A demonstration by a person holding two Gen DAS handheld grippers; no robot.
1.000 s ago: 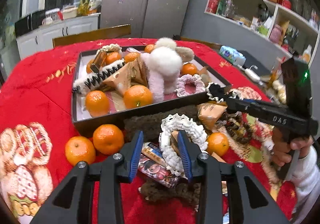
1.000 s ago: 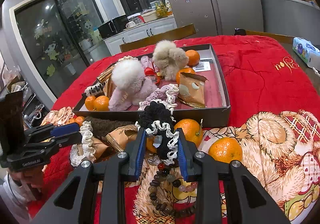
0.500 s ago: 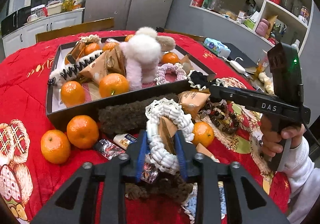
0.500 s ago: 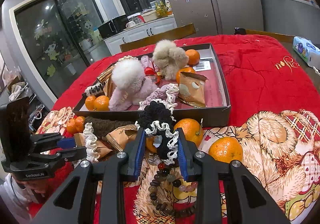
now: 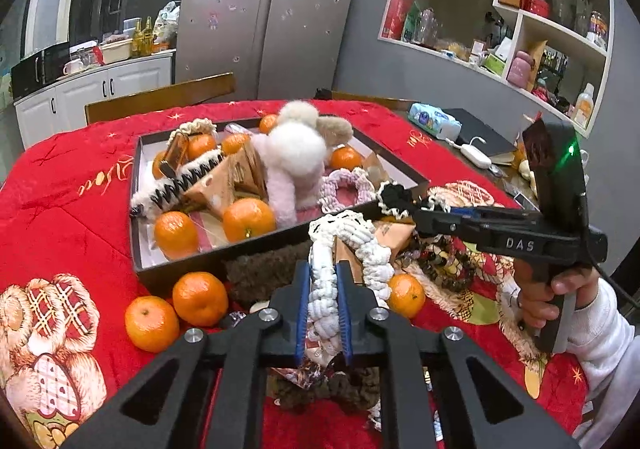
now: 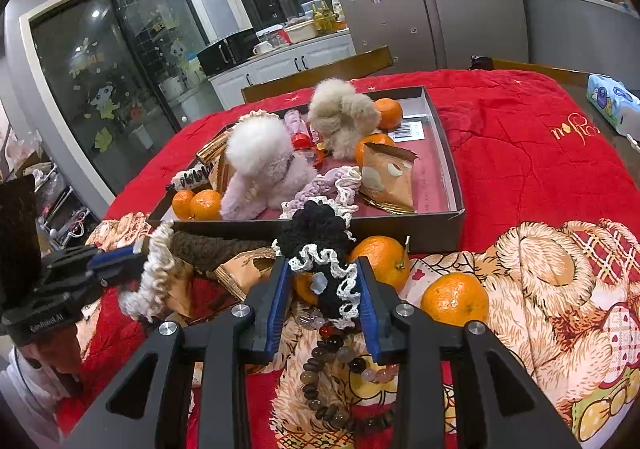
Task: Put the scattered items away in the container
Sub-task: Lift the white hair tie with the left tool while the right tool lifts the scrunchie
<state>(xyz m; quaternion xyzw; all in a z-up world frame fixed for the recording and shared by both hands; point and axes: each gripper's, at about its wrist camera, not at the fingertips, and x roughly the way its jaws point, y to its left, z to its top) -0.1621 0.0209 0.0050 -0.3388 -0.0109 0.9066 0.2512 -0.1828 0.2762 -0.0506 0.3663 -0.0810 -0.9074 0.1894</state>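
My left claw (image 5: 323, 291) is clamped on the white braided yarn scrunchie (image 5: 352, 249), which hangs just in front of the shallow dark cardboard box (image 5: 280, 239). My right claw (image 6: 323, 291) pinches the black crocheted scrunchie with white ruffled trim (image 6: 324, 249) near that box's front wall. Best, I judge, to lift each clear of the wall, carry it over a bare patch inside, then let go without nudging the oranges.
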